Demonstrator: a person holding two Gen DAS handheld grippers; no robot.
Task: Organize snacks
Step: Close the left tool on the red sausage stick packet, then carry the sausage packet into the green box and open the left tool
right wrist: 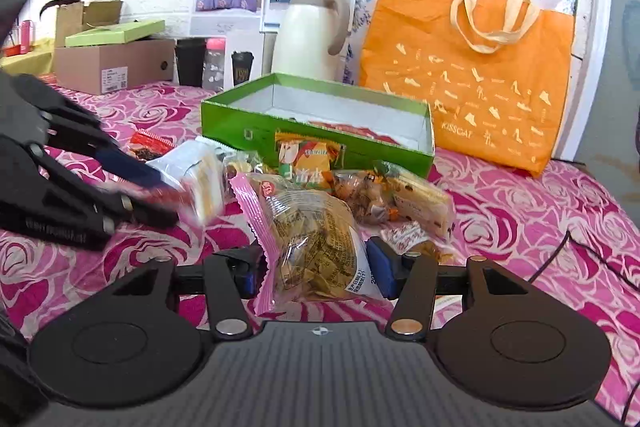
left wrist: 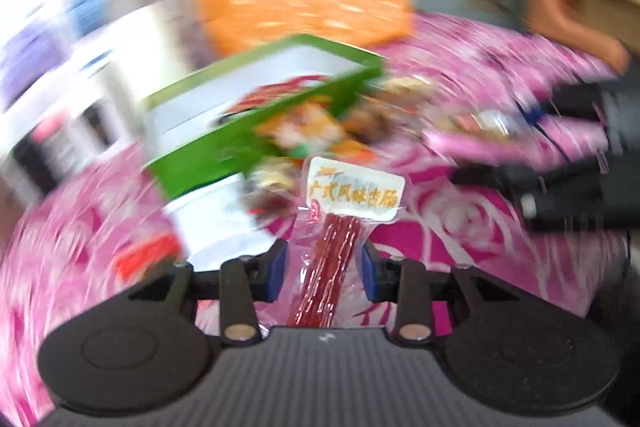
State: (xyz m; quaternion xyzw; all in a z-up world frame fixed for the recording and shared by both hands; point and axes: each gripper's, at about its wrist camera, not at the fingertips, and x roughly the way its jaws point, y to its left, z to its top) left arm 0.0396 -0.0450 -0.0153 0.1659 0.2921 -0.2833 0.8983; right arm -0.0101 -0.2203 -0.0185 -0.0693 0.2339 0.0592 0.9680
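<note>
Gripping sausage pkt, L hand-held gripper angled down

— What does your left gripper look like up close?
— Matte black body, ribbed grey panel at its base, two round black discs flanking that panel. Your fingers end in blue pads, with black link arms pinned by silver rivets just behind them.
— And your right gripper?
— Same build: blue pads, black links, silver rivets, and a small round emblem on the ribbed panel's front edge.
</note>
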